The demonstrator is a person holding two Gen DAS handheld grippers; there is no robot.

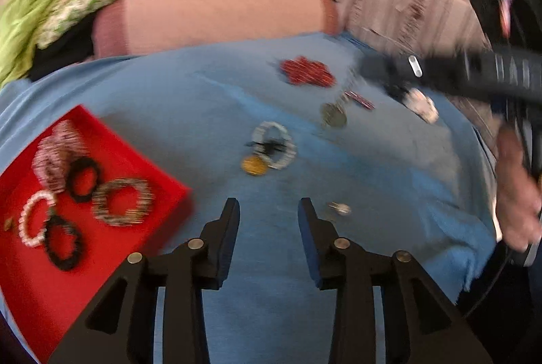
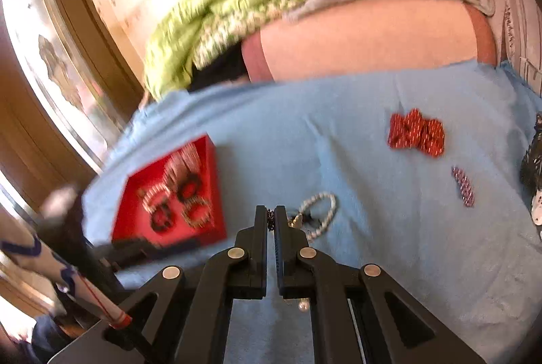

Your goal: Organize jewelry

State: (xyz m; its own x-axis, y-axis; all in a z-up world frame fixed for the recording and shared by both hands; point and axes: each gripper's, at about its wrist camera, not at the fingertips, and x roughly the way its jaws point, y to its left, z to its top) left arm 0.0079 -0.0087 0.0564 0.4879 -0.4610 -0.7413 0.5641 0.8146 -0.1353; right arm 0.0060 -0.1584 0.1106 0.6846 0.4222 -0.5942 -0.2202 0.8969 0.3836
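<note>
- A shallow square red tray (image 1: 111, 140) lies at the left on the light blue cloth (image 1: 210, 100); in it are a pink-and-white beaded bracelet (image 1: 54, 157), two black beaded rings (image 1: 83, 177), a white bead bracelet (image 1: 32, 221) and a speckled grey bracelet (image 1: 123, 201).
- The left claw (image 1: 269, 211) hovers just right of the tray, fingers apart with nothing between them.
- Right of the tray on the cloth: a white bead bracelet with a black clip (image 1: 274, 144), a round yellow pendant (image 1: 254, 165) touching it, a greenish disc pendant (image 1: 333, 115), a red sequined bow (image 1: 306, 71) and a striped hair clip (image 1: 360, 100).
- The right claw (image 2: 271, 221), seen from its own camera just right of the tray, is pressed together on a thin dark chain (image 2: 270, 223).
</note>
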